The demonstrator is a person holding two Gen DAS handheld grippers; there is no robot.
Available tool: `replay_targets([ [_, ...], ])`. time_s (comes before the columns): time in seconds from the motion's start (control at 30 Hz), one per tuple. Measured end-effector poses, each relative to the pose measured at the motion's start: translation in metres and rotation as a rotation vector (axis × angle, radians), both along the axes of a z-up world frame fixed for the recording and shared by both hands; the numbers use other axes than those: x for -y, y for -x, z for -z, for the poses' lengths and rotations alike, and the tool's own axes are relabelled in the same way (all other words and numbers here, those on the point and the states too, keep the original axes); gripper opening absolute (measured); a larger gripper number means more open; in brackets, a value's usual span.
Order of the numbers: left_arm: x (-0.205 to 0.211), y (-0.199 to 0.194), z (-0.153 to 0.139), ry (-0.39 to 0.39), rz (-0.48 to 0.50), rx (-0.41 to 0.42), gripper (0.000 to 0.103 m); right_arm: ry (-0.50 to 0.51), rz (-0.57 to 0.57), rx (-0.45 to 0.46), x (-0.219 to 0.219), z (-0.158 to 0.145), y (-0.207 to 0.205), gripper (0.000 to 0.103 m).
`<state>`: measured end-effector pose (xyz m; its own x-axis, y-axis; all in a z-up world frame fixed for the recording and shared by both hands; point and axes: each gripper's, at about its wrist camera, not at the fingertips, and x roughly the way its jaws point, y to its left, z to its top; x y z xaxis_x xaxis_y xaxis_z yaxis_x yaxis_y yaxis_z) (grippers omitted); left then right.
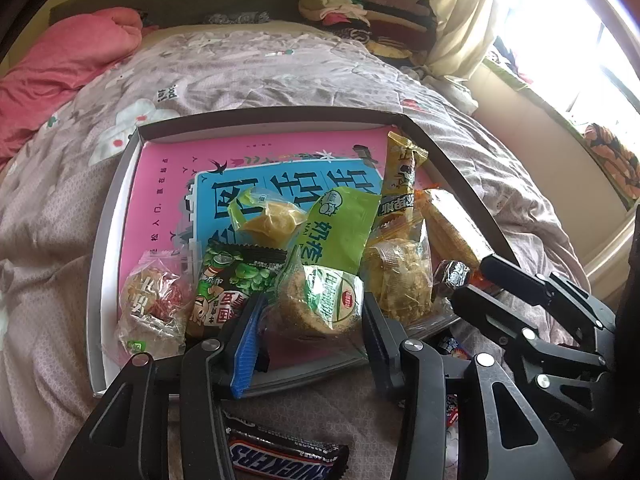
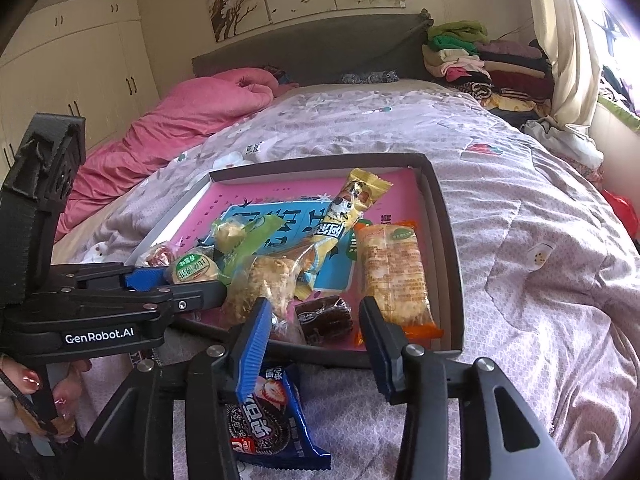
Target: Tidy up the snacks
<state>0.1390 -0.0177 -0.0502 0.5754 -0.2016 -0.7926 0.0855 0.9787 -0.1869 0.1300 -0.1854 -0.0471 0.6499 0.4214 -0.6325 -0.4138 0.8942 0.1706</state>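
A shallow dark-rimmed cardboard box lid (image 1: 120,184) lined with a pink and blue printed sheet is seen at the centre of both views, with wrapped snacks heaped in its near half. A round pastry in a clear wrapper with a green label (image 1: 320,300) lies between the fingers of the left gripper (image 1: 312,320); whether the pads press on it cannot be told from either view. A small dark-wrapped chocolate piece (image 2: 325,317) sits just inside the near wall, between the fingers of the right gripper (image 2: 314,328), whose jaws stand apart and untouching. A long yellow wafer packet (image 2: 348,208) is laid with its long axis running toward the far rim, and an orange-ended cracker pack (image 2: 394,276) lies lengthwise beside the right wall. Outside the lid, a Snickers bar (image 1: 280,454) and a blue cookie packet (image 2: 272,424) rest on the lilac flowered quilt (image 2: 520,240). A pink duvet (image 2: 180,120) is bunched at upper left, folded clothes (image 2: 480,64) are stacked at upper right beside a cream curtain (image 2: 568,40).
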Motion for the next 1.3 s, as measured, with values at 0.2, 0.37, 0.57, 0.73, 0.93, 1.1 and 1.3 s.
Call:
replay_targets([
  [0.2, 0.002, 0.001, -0.003, -0.018, -0.001, 0.007, 0.050, -0.021, 0.013, 0.013, 0.006, -0.005, 0.002, 0.051],
  [0.37, 0.002, 0.003, -0.009, -0.032, -0.003, 0.022, 0.052, -0.036, 0.023, 0.018, 0.008, -0.008, 0.002, 0.054],
  [0.57, 0.001, 0.004, -0.014, -0.024, -0.005, 0.032, 0.058, -0.060, 0.037, 0.024, 0.014, -0.010, 0.002, 0.056],
  [0.73, 0.003, 0.007, -0.019, -0.030, -0.005, 0.041, 0.063, -0.077, 0.044, 0.040, 0.017, -0.014, 0.004, 0.060],
  [0.93, 0.002, 0.010, -0.024, -0.037, -0.016, 0.054, 0.070, -0.091, 0.040, 0.058, 0.018, -0.020, 0.007, 0.065],
  [1.1, 0.000, 0.013, -0.029, -0.041, -0.024, 0.069, 0.074, -0.093, 0.034, 0.068, 0.017, -0.022, 0.009, 0.070],
  [1.3, -0.005, 0.017, -0.035, -0.040, -0.037, 0.080, 0.077, -0.097, 0.027, 0.074, 0.016, -0.024, 0.011, 0.075],
])
